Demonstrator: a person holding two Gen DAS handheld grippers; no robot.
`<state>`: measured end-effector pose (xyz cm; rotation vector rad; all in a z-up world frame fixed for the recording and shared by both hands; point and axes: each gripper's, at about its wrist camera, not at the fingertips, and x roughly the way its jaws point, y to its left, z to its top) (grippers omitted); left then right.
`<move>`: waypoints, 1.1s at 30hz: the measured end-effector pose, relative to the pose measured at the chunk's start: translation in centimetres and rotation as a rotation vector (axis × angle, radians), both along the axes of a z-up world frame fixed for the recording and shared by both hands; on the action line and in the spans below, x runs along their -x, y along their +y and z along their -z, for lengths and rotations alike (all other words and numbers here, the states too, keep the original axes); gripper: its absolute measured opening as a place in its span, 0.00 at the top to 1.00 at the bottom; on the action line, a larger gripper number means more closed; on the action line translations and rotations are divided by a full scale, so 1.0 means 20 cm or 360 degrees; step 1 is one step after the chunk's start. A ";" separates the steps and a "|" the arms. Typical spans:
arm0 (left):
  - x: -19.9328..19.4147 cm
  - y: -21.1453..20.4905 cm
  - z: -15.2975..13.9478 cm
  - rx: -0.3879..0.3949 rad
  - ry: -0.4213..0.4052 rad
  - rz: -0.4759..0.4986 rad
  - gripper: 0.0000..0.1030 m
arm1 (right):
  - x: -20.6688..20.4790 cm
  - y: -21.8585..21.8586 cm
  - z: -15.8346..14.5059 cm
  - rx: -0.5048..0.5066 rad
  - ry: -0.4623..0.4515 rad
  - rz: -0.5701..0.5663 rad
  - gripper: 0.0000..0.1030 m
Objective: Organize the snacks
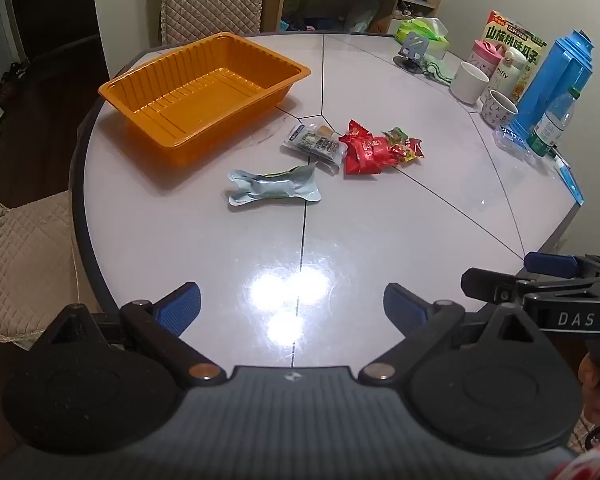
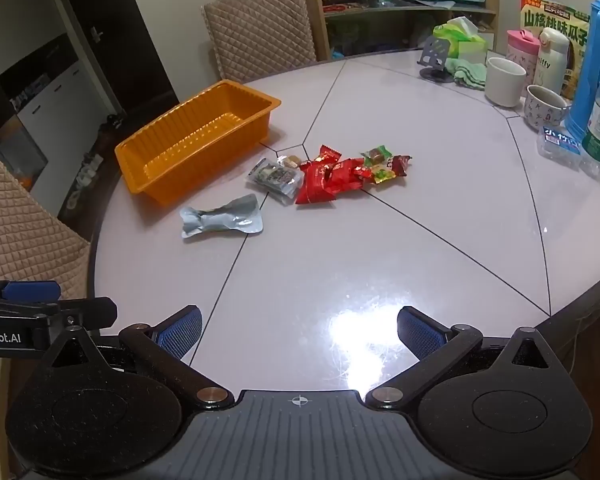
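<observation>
The left gripper (image 1: 292, 304) hangs over the near edge of the round table (image 1: 380, 232), its jaws spread wide with nothing between them. The right gripper (image 2: 300, 328) sits beside it over the same near edge, jaws likewise wide apart and holding nothing. The two grippers are side by side, each showing at the edge of the other's view.

An orange tray (image 1: 204, 88) stands on the far left part of the table, with no snacks in it. Just near and right of it lies a crumpled silver packet (image 1: 274, 186), flat on the tabletop and apart from the tray. Farther right, a clear packet (image 1: 314, 146) touches a heap of red packets (image 1: 364, 152), and small wrapped sweets (image 1: 402, 146) lie against the heap's right side.

Along the far right edge stand a white cup (image 1: 469, 80), a blue flask (image 1: 556, 80), a water bottle (image 1: 552, 124) and a tissue pack (image 1: 422, 32).
</observation>
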<state>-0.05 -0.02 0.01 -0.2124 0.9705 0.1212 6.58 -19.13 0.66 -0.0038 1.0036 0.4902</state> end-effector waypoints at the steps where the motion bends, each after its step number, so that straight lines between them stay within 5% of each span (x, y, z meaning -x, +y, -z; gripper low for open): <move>1: 0.00 0.00 0.00 0.0003 0.0010 0.0000 0.05 | 0.00 0.00 0.00 -0.0002 0.0000 0.0000 0.00; 33: -0.03 0.04 -0.04 0.0019 0.0009 0.0000 0.05 | -0.03 0.01 0.00 0.0016 0.0005 -0.0002 0.00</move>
